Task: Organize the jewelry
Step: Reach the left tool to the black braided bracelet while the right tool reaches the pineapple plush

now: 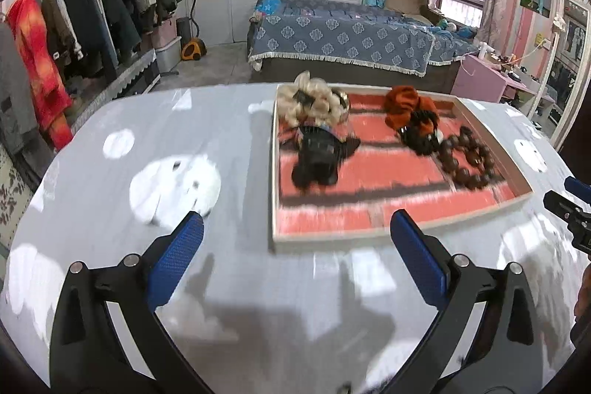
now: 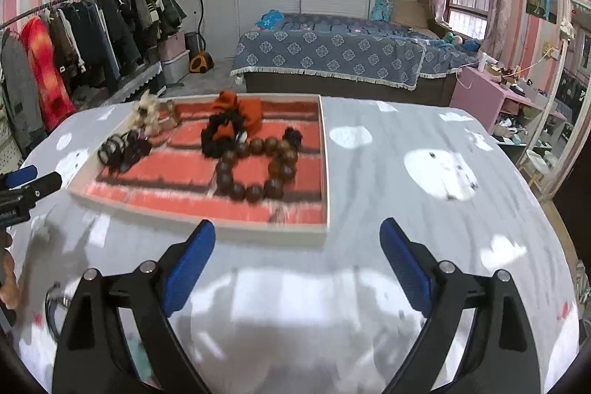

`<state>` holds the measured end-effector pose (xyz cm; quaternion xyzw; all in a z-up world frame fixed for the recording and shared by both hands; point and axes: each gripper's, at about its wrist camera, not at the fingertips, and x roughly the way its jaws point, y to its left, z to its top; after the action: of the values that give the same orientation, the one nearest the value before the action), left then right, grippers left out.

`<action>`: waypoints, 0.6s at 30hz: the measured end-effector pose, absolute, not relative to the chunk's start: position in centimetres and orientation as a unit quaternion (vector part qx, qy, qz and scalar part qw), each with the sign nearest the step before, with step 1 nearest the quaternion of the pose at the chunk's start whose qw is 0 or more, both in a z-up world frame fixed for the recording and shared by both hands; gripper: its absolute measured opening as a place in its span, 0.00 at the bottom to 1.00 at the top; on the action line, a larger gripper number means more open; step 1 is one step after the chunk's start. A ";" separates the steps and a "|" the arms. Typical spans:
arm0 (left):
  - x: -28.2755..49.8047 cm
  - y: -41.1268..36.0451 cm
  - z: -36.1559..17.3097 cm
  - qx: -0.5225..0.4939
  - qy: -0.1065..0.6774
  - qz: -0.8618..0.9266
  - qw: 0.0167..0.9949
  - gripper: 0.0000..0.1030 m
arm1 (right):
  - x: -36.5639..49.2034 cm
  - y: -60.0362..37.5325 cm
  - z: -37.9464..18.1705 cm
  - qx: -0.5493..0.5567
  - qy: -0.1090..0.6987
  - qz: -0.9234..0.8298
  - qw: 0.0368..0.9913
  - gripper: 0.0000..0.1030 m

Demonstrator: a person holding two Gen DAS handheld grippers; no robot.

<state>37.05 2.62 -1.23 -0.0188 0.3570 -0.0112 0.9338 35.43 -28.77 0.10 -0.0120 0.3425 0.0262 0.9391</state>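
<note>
Nearest your lenses, both grippers are hanging released over the grey, white-patched counter (image 2: 388, 172), with nothing between the blue pads: your left gripper (image 1: 295, 224) is pointing at the tray's near left corner, and your right gripper (image 2: 297, 231) is sitting just before the tray's near right corner. The jewelry is lying in the shallow white-rimmed tray (image 2: 325, 172) with its red, dark-striped lining, resting on the counter ahead of you. Inside it, the brown bead bracelet (image 2: 255, 168) is lying toward the near right, touching the black-and-orange scrunchie bundle (image 2: 231, 128) behind it. A cream fluffy hair piece (image 1: 310, 102) is sitting at the far left corner, with a black hair clip (image 1: 317, 154) just in front of it. Motion blur is hiding finer detail of the smaller pieces
</note>
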 end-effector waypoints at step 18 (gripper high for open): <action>26.9 1.5 -3.1 0.015 0.375 -0.041 0.926 0.95 | 24.5 -28.1 -2.0 -0.004 0.371 0.028 0.928 0.86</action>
<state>26.93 1.49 -3.12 0.0154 0.3754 -0.0412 0.9258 24.48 -28.12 -2.01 -0.0045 0.3708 0.0276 0.9283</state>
